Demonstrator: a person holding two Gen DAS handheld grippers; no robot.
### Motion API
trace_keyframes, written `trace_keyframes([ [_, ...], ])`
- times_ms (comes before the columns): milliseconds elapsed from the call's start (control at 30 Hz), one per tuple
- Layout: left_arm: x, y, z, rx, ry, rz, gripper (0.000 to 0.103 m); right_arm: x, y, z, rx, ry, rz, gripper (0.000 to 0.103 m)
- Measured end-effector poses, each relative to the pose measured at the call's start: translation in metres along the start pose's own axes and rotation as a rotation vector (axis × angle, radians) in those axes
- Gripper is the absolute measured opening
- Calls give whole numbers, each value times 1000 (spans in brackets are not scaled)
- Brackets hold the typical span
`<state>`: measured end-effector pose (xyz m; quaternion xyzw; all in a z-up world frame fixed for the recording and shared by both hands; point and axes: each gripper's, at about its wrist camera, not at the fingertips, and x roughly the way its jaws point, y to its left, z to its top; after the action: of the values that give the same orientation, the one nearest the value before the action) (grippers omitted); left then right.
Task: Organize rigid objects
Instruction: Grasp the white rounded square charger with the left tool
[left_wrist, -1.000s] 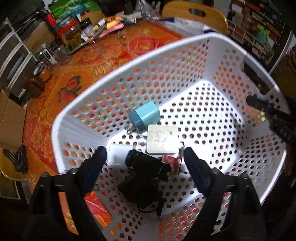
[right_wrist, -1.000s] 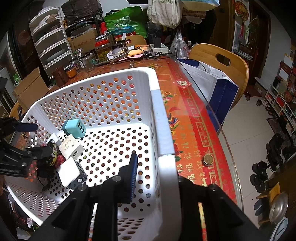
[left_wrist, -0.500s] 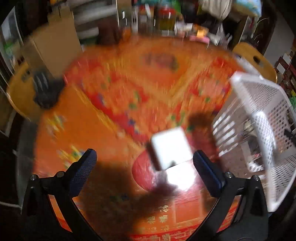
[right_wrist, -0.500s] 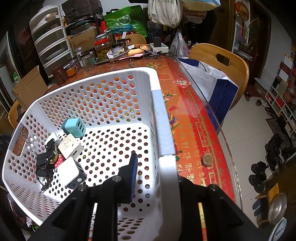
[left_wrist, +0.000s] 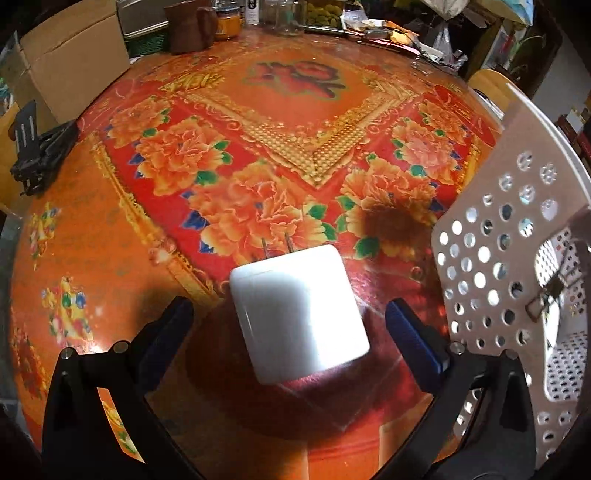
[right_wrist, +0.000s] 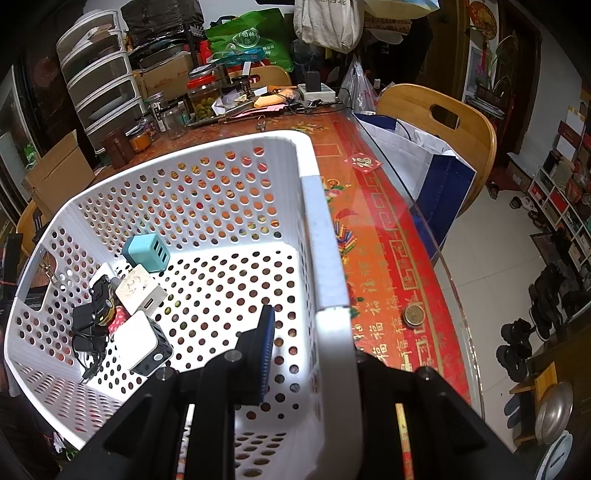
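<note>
Left gripper (left_wrist: 288, 325) hangs wide open over the white charger (left_wrist: 299, 314), which lies on the floral tablecloth (left_wrist: 258, 147) just left of the basket (left_wrist: 498, 258), prongs pointing far. Best to drop straight down and pinch its flat sides squarely. Right gripper (right_wrist: 310, 354) is clamped tight on the basket's near rim.

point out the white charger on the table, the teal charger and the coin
white charger (left_wrist: 299, 314), left wrist view, middle of its top face
teal charger (right_wrist: 142, 251), right wrist view, its upper face, inside the basket
coin (right_wrist: 413, 315), right wrist view, its centre, on the tablecloth
</note>
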<state>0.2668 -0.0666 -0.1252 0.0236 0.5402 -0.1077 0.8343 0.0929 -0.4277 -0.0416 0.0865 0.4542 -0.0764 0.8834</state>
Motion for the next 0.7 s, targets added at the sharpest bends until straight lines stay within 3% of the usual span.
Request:
trace_keyframes([
  [167, 4, 1, 0, -34, -16, 26, 96, 0, 0, 0, 0, -2, 2, 22],
  [200, 5, 1, 0, -36, -22, 37, 91, 0, 0, 0, 0, -2, 1, 22],
  [300, -1, -1, -2, -29, -53, 49, 58, 0, 0, 0, 1, -2, 2, 22],
  [433, -8, -10, -6, 23, -54, 43, 56, 0, 0, 0, 0, -2, 2, 22],
  [567, -30, -1, -3, 0, -106, 25, 56, 0, 1, 0, -1, -2, 1, 22],
  [700, -58, 14, 5, -13, -179, 76, 55, -1, 1, 0, -2, -4, 3, 22],
])
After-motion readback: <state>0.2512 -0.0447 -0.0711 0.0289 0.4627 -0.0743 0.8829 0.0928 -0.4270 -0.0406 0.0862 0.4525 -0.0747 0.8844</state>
